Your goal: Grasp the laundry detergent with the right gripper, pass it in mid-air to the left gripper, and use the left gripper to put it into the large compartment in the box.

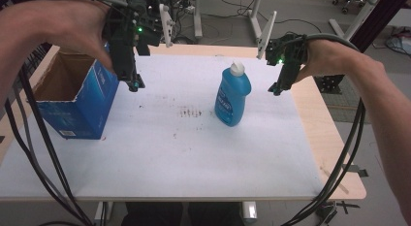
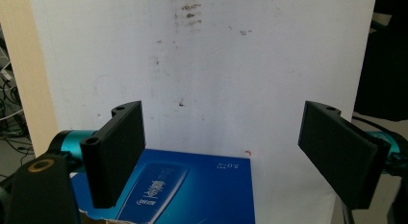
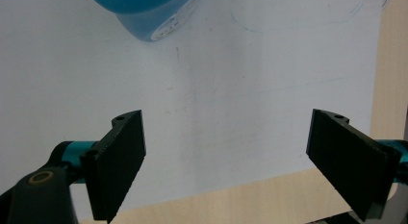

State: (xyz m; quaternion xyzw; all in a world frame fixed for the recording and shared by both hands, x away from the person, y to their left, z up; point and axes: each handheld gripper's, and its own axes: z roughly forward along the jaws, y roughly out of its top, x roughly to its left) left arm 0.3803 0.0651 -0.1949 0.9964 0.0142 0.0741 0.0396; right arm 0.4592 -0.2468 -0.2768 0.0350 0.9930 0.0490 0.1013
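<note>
1. Blue plastic is what the work is turning on: one dish-soap bottle (image 1: 232, 96) is standing upright, cap up, near the middle of the white mat (image 1: 160, 153), with the open blue cardboard box (image 1: 72, 97) standing well to its left at the mat's edge. Judging by the layout, the step in hand is probably fetching the bottle for the box.

2. The right gripper (image 1: 276, 89) is hovering to the right of the bottle, apart from it, tips pointing down. In the right gripper view its jaws are standing wide apart and gripping nothing, with the bottle's base (image 3: 146, 15) sitting ahead at the top edge.

3. The left gripper (image 1: 136, 85) is hanging over the box's right rim, not touching it. In the left gripper view its jaws are likewise gaping wide and empty, the box's printed side (image 2: 192, 190) lying below them.

4. To do this well, I would be bringing the right gripper in level, squaring the jaws on the bottle's flat waist rather than its neck, and closing gently, since smooth plastic may slip or the bottle may tip.

5. The left gripper could be steadying the box wall, which looks light enough to slide.

6. Counting: one bottle, one box, one mat, two grippers, and one wooden table (image 1: 334, 148) beneath.
</note>
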